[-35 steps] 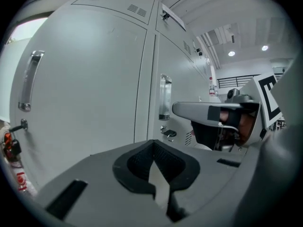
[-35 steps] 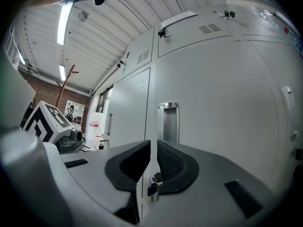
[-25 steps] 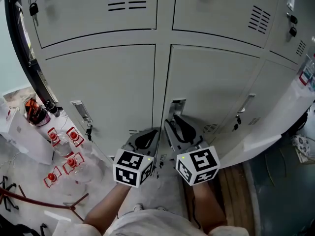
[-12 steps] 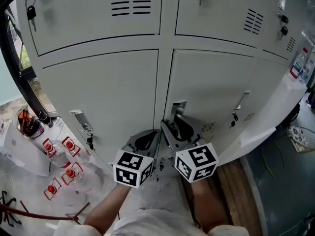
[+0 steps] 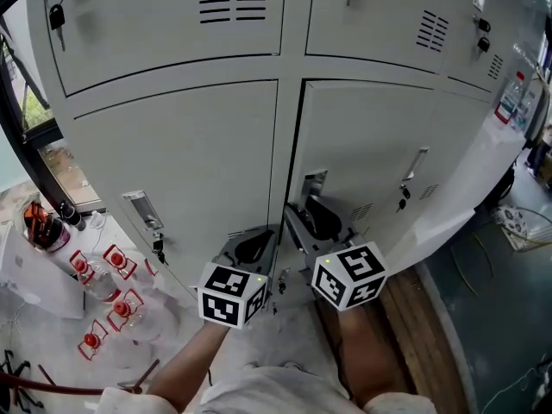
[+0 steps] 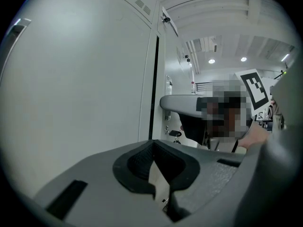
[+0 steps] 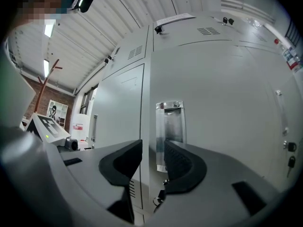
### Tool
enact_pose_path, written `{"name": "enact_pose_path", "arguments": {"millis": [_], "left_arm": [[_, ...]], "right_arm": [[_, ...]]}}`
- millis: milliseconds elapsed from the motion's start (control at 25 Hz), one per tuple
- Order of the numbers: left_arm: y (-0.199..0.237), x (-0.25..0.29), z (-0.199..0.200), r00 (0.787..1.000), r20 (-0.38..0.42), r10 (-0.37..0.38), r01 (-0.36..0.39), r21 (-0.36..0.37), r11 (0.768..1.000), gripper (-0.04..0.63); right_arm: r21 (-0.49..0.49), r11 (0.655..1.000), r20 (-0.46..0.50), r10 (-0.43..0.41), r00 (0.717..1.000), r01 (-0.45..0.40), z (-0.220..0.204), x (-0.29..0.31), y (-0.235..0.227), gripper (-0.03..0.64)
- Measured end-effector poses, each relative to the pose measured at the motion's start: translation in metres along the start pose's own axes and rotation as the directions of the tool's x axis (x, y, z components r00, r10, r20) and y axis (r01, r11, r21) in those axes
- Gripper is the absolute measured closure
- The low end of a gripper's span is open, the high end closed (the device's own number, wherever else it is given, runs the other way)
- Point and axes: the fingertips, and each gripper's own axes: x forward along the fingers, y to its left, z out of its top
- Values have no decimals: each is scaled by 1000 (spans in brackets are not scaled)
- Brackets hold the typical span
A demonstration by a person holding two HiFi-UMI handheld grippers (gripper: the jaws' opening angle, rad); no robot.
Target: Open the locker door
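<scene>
**Locker door** (image 5: 371,145): grey metal, lower row, middle of the bank, directly ahead of the right hand-held gripper. A dark seam runs down its left edge. Whether it stands ajar cannot be told.

**Recessed handle** (image 5: 313,183): chrome plate, upright, set into the locker door near that left edge, just beyond the right hand-held gripper's tips.

**Right hand-held gripper** (image 5: 306,212): jaws apart, having just been opening, and the pads press on nothing. In the right gripper view (image 7: 152,148) the door's edge seam shows in the gap, and the recessed handle (image 7: 169,126) rises above the right-hand jaw.

**Left hand-held gripper** (image 5: 257,234): jaws closed, tips meeting, nothing between them (image 6: 152,143). It is held just beside the right one, facing the neighbouring door (image 5: 190,162).

**Marker cubes**: one on each hand-held gripper, left (image 5: 231,293) and right (image 5: 348,274), nearest the person.

**Keys** (image 5: 402,198): hang from a lock further right along the bank.

**Bottles** (image 5: 103,274): clear with red caps, grouped on the floor to the left of the lockers.
</scene>
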Motion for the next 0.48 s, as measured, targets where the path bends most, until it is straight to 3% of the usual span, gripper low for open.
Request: {"name": "enact_pose_path", "arguments": {"millis": [480], "left_arm": [[-20,-5,-6,996,-14,-90,90,8,996,589]], "right_arm": [[1,1000,6,1,1000,-1,2,-37,10,485]]}}
